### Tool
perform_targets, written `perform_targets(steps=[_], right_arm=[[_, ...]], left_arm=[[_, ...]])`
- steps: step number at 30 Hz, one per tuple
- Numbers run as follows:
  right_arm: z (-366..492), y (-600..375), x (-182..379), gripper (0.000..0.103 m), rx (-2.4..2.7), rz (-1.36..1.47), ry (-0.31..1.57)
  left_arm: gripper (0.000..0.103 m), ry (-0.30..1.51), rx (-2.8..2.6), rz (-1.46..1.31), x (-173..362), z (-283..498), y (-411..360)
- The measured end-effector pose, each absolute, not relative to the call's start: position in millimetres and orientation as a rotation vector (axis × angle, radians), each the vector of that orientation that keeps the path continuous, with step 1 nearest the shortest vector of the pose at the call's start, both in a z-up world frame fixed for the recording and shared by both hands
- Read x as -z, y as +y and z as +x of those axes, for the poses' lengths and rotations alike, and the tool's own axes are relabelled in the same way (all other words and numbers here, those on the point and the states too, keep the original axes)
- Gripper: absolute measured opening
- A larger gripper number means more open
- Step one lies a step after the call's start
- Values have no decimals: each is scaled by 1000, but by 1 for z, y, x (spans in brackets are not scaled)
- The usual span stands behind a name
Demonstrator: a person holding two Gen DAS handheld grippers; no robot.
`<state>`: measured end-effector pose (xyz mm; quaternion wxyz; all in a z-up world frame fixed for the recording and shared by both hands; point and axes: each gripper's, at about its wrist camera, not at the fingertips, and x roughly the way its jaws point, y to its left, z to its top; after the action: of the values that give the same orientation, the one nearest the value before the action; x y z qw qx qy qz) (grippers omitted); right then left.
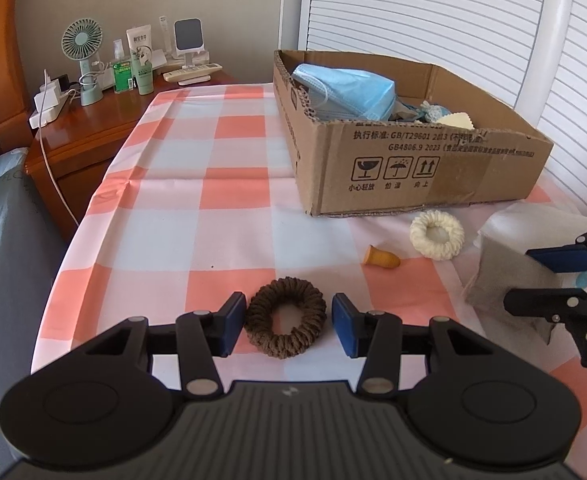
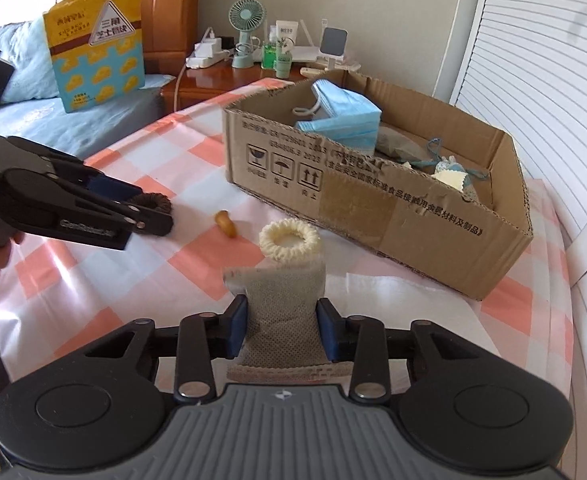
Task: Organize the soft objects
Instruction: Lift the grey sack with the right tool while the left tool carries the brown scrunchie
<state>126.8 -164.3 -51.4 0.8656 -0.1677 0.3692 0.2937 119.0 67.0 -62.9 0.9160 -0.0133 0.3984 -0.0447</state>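
A brown knitted scrunchie (image 1: 286, 317) lies on the checked cloth between the fingers of my left gripper (image 1: 289, 326), which is open around it with small gaps on both sides. It also shows in the right wrist view (image 2: 153, 204). My right gripper (image 2: 282, 330) is shut on a grey mesh pouch (image 2: 283, 316), also visible in the left wrist view (image 1: 509, 276). A cream scrunchie (image 1: 436, 237) (image 2: 290, 241) and a small orange finger cot (image 1: 381, 258) (image 2: 226, 222) lie in front of the cardboard box (image 1: 433, 168) (image 2: 373, 216).
The box holds blue face masks (image 1: 345, 92) (image 2: 343, 114) and other small soft items. A white tissue (image 1: 533, 220) lies by the pouch. A wooden nightstand (image 1: 93, 120) with a fan and bottles stands at the back left. The table's left edge drops to a bed.
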Motion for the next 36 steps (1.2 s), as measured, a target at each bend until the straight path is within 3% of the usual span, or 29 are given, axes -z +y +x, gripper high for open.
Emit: perform_targets(steps=[8,10,14,23,25,28,31,36], right_arm=[[110,-157,61,44,-622,-385,789],[110,-159,59,48,-625,-368,781],[114,-162,57,66,-621,-359,767],[125,-157,74,68,-621,-339,790],[126,-157,74,67,-615,-338,790],[124,-159,72,54,-600,-344,783],[122,-160,69,46,-588,-348,769],[119,-162,64,38,-585,-347,757]], left_arm=[[47,815,96,-22,63,115,67],[47,816,90,-19,63,115,68],[47,815,82,-14,63,115,67],[51,813,83,6,65,116,62],[51,811,82,2,65,116,62],[49,808,85,4,65,115,63],[40,806,90,11,64,113,63],[33,810,107,36,62,113,61]])
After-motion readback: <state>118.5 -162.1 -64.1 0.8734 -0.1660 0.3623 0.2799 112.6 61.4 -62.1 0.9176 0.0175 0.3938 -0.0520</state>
